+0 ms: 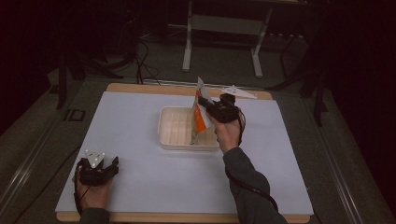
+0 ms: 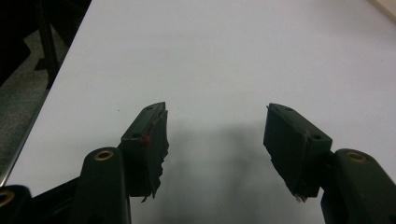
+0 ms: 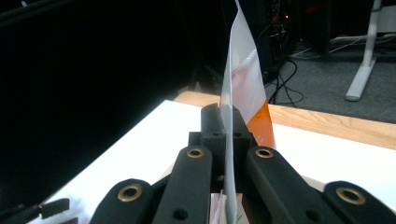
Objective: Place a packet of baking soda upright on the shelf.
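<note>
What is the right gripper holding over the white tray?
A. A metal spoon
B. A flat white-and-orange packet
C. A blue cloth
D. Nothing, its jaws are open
B: the right gripper has its jaws shut on a thin white-and-orange packet, which stands upright over the tray; the right gripper view shows the packet pinched between the jaws.

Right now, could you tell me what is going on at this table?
A person works with two handheld grippers. The right gripper is shut on a white-and-orange packet, holding it upright over the white tray. The left gripper rests open on the white table cover near the front edge, with nothing between its jaws.
</note>
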Demonstrator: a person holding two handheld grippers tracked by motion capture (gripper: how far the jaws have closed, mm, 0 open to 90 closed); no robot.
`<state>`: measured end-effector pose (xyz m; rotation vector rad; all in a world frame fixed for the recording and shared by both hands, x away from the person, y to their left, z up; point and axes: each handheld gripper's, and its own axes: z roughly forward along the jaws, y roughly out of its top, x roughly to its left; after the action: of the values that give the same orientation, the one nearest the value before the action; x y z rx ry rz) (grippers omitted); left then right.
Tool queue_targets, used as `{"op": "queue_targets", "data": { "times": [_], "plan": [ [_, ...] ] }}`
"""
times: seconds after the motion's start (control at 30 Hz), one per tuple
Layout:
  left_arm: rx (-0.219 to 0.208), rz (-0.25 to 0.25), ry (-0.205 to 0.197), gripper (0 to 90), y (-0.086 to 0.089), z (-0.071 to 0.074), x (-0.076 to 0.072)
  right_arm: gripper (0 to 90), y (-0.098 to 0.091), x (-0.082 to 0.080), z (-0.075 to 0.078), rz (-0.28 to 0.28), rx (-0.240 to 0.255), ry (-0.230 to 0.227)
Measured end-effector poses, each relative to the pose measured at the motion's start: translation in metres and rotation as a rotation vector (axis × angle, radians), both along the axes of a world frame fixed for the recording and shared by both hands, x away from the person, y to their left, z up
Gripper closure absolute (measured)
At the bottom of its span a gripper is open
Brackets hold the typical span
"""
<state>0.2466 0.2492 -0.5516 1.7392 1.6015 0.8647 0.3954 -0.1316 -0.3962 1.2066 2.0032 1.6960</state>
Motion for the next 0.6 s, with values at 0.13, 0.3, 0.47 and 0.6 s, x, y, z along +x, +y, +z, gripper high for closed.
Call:
{"op": "queue_targets", "data": {
  "times": [0.13,0.3,0.47,0.6],
  "plan": [
    [0.0,-0.001,0.001,39.8,0.0,0.0,0.0,90.0,0.001,-0.002,-0.005,-0.005,-0.004,0.005],
    [0.001,-0.001,0.0,39.8,0.0,0.0,0.0,90.0,0.002,-0.006,-0.009,-0.011,-0.013,0.012],
    [0.002,-0.001,0.001,39.7,0.0,0.0,0.0,90.0,0.002,-0.009,-0.012,-0.028,-0.018,0.025],
    [0.003,-0.001,0.001,39.7,0.0,0.0,0.0,90.0,0.003,-0.01,-0.016,-0.047,-0.018,0.037]
  ]
}}
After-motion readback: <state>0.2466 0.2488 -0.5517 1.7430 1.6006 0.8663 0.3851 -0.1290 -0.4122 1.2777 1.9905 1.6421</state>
